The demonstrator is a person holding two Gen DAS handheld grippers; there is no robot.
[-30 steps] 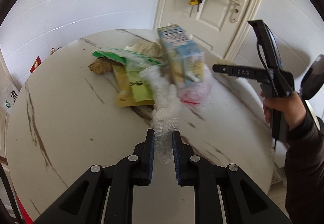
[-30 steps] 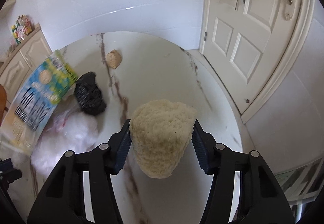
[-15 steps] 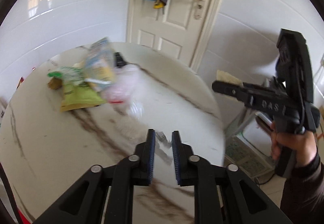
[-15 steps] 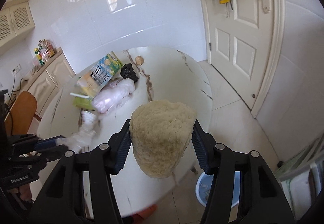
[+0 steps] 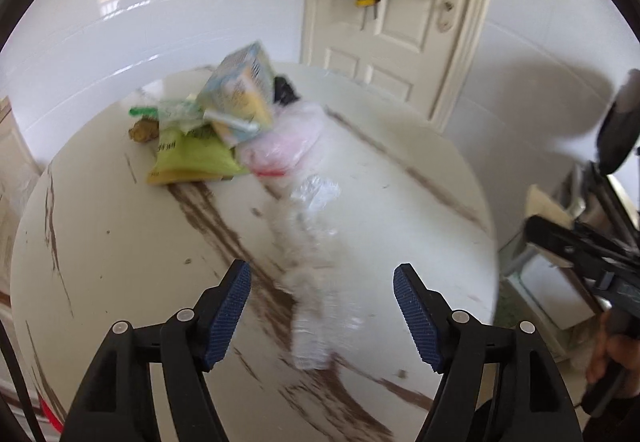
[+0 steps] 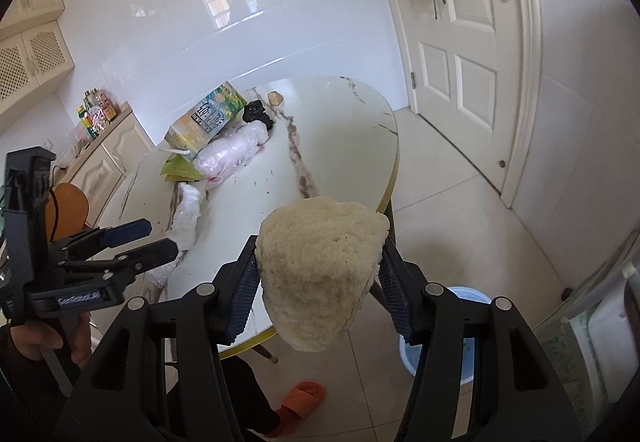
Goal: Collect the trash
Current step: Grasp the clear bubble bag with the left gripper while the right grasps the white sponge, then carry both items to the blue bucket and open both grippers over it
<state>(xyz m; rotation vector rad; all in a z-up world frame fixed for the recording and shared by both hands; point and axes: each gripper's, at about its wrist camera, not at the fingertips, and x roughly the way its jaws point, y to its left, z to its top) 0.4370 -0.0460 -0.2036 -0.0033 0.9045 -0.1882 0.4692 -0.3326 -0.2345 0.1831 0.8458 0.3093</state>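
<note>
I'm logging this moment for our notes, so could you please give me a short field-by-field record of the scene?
left gripper: jaws open, holding nothing
crumpled clear plastic: lying on the table ahead of the left gripper
right gripper: shut on the cream sponge, past the table edge
table: round, marbled
trash pile: carton, pink bag, black bag
blue bin: on floor, below right gripper

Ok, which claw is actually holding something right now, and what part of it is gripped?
The right claw is shut on the cream sponge-like lump, squeezing its two sides. The left claw is open and holds nothing; the crumpled clear plastic lies between its fingers.
</note>
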